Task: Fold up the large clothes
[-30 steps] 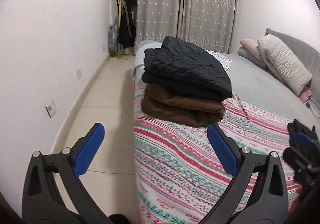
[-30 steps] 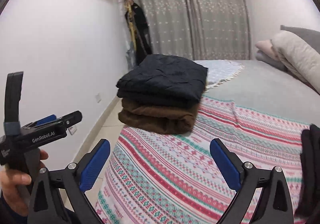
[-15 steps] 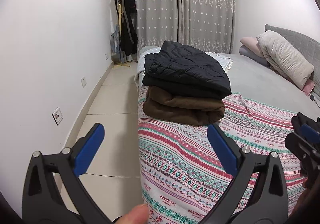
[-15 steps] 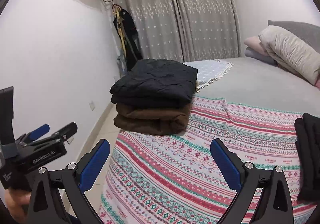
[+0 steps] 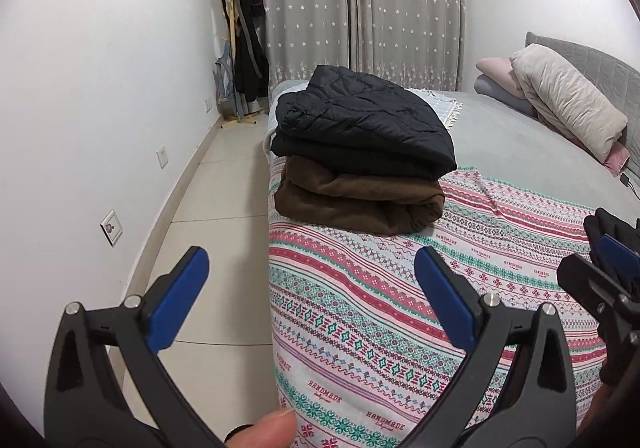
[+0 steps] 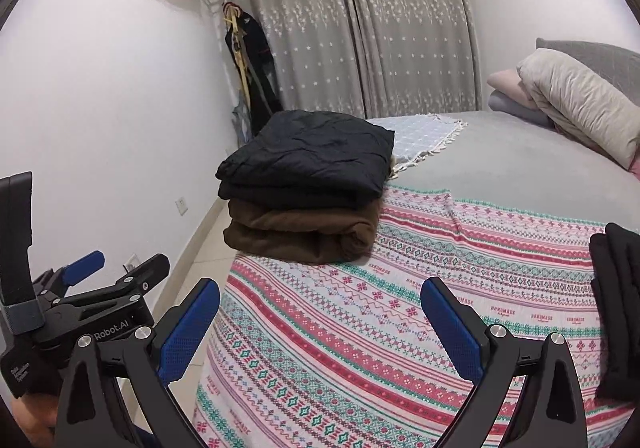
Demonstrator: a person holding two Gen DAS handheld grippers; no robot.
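Observation:
A folded black quilted jacket (image 5: 364, 124) (image 6: 308, 152) lies on top of a folded brown garment (image 5: 356, 200) (image 6: 300, 228). The stack sits at the left edge of a striped patterned blanket (image 5: 400, 308) (image 6: 360, 328) on the bed. My left gripper (image 5: 310, 268) hangs open over the bed's edge, short of the stack, holding nothing. My right gripper (image 6: 320, 296) is open and empty above the blanket. Another black garment (image 6: 616, 308) lies at the blanket's right side, partly cut off.
A tiled floor (image 5: 224, 200) runs between the bed and a white wall (image 5: 100, 88). A coat rack (image 5: 240, 48) with dark clothes stands by the grey curtains (image 5: 360, 8). Pillows (image 5: 568, 104) lie at the bed's head. A tasselled throw (image 6: 424, 136) lies behind the stack.
Both views have drifted slightly while the stack stays put. A thumb has come into the bottom of the left wrist view. Both grippers remain open.

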